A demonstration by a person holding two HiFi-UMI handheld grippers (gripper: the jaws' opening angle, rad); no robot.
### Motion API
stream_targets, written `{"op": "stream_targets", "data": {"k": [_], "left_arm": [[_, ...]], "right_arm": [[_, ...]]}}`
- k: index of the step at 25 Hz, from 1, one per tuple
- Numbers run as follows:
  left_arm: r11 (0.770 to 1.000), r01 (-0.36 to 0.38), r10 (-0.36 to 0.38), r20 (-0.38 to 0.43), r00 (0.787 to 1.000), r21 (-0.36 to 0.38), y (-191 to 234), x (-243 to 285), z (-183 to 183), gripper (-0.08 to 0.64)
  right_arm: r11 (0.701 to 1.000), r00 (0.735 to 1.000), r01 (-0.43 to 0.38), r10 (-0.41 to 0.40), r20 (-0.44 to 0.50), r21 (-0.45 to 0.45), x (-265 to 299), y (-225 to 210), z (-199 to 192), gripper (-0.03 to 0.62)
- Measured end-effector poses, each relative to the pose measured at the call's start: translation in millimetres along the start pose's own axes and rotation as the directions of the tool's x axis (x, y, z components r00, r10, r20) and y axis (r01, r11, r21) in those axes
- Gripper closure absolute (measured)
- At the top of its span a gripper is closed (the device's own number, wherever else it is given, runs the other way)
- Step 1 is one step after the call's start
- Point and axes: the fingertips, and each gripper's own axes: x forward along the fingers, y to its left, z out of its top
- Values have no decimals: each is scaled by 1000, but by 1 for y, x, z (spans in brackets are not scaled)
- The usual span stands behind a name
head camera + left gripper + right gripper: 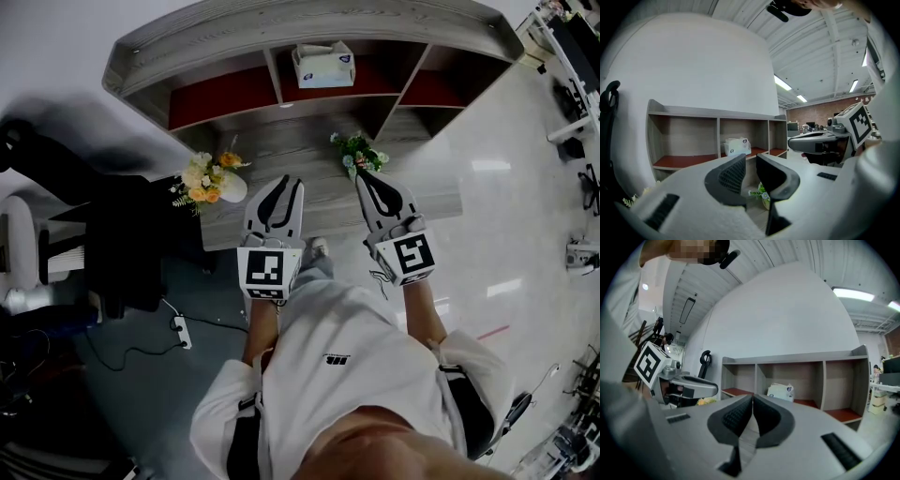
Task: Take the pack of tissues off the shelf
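The white pack of tissues [322, 66] lies in the middle compartment of the grey shelf [187, 42], on its red-brown board. In the left gripper view the pack [737, 146] shows just above and left of the jaws; in the right gripper view the pack [781, 392] is above and right of them. Both grippers are held side by side in front of the shelf, well short of the pack. My left gripper [290, 182] [750, 159] is open by a narrow gap and empty. My right gripper [367, 177] [753, 398] has its pads pressed together, holding nothing.
A grey ledge [281, 141] below the compartments carries a vase of yellow flowers [211, 178] and a small green-and-white bouquet [359, 152], each just beyond a gripper. A black chair [122, 244] and a power strip [180, 331] are at the left. The side compartments hold nothing.
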Motion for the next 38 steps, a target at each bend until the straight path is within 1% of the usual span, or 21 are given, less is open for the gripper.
{"op": "stream_targets", "data": {"k": [8, 12, 21, 32, 38], "left_arm": [[1000, 16, -16, -9, 1000, -10, 18, 32, -4, 474], [1000, 24, -25, -19, 1000, -11, 27, 49, -7, 474], [998, 64, -64, -33, 997, -19, 39, 84, -12, 472], [993, 120, -121, -37, 992, -12, 30, 126, -7, 473], [992, 126, -126, -44, 991, -13, 20, 153, -7, 472]], "right_arm": [[999, 999, 26, -26, -18, 18, 27, -18, -7, 565], [999, 999, 34, -34, -24, 9, 42, -27, -9, 565], [997, 996, 77, -75, -51, 21, 63, -46, -17, 565], [993, 991, 115, -113, -64, 25, 74, -74, -23, 565], [992, 990, 121, -118, -74, 38, 75, -98, -28, 565]]}}
